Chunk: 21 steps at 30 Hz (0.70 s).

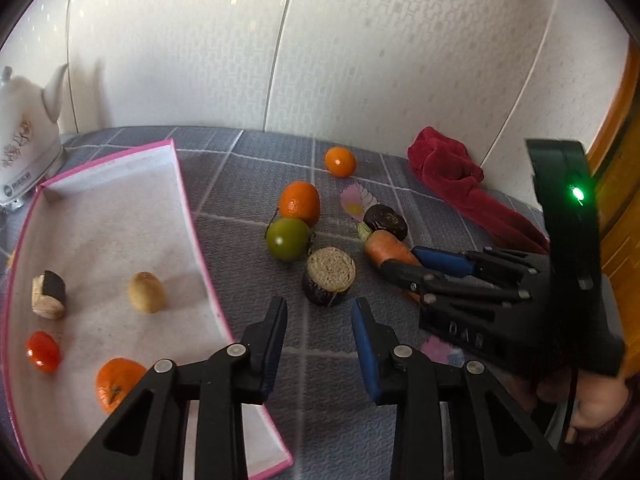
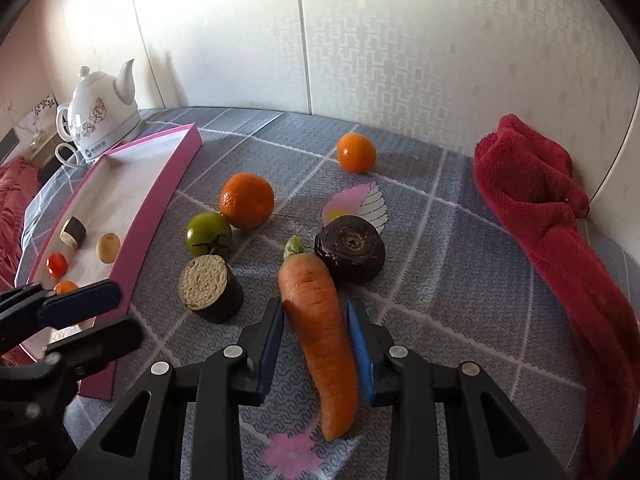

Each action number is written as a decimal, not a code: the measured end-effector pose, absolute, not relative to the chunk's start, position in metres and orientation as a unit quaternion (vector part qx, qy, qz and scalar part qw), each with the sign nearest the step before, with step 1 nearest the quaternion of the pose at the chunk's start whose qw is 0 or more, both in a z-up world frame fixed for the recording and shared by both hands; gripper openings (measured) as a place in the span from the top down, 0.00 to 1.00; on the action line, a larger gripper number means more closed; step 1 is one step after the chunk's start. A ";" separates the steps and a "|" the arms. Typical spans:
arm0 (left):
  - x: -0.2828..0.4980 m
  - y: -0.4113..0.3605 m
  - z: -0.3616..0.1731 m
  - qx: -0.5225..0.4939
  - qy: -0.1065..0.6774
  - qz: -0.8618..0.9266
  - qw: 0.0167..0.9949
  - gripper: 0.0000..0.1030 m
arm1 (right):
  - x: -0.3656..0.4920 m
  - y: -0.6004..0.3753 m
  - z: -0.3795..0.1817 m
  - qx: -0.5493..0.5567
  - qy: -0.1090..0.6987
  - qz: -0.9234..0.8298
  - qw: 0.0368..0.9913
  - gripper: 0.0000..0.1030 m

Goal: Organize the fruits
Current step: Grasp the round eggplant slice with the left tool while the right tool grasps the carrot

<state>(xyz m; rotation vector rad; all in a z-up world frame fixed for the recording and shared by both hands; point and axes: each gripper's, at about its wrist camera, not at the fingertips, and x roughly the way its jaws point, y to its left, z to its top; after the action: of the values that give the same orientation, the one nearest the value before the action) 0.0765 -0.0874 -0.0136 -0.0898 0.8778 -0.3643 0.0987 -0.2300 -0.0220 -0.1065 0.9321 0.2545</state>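
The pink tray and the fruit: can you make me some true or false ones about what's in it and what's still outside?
1. The pink tray holds a red tomato. True.
2. The green tomato is inside the tray. False: it sits on the cloth outside, beside the big orange.
3. The carrot lies between the jaws of the right gripper. True, though whether they are squeezing it cannot be told.
4. The left gripper is holding an orange. False: its jaws are open with nothing between them.
5. The red towel is in the tray. False: it lies by the wall on the far right.
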 end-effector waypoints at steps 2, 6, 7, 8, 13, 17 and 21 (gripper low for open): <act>0.082 -0.093 -0.014 -0.044 0.428 -0.172 0.886 0.68 | 0.097 -0.229 -0.022 -0.061 0.448 0.121 0.884 0.69; 0.092 -0.101 -0.018 -0.050 0.438 -0.167 0.882 0.68 | 0.095 -0.232 -0.022 -0.069 0.449 0.119 0.883 0.69; 0.096 -0.103 -0.021 -0.056 0.446 -0.163 0.878 0.68 | 0.094 -0.232 -0.022 -0.071 0.449 0.119 0.883 0.69; 0.099 -0.103 -0.023 -0.063 0.450 -0.162 0.876 0.68 | 0.093 -0.233 -0.022 -0.070 0.449 0.119 0.883 0.69; 0.107 -0.109 -0.026 -0.067 0.455 -0.156 0.874 0.64 | 0.091 -0.236 -0.021 -0.068 0.449 0.117 0.883 0.69; 0.115 -0.109 -0.030 -0.066 0.460 -0.144 0.874 0.63 | 0.090 -0.236 -0.020 -0.068 0.447 0.114 0.885 0.70; 0.118 -0.110 -0.031 -0.067 0.456 -0.145 0.875 0.61 | 0.091 -0.238 -0.019 -0.065 0.446 0.112 0.886 0.71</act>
<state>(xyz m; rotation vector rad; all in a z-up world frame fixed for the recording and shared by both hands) 0.1180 -0.1101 -0.0307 -0.1404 0.9529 -0.3021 0.0909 -0.2376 -0.0190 -0.1359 0.9265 0.2323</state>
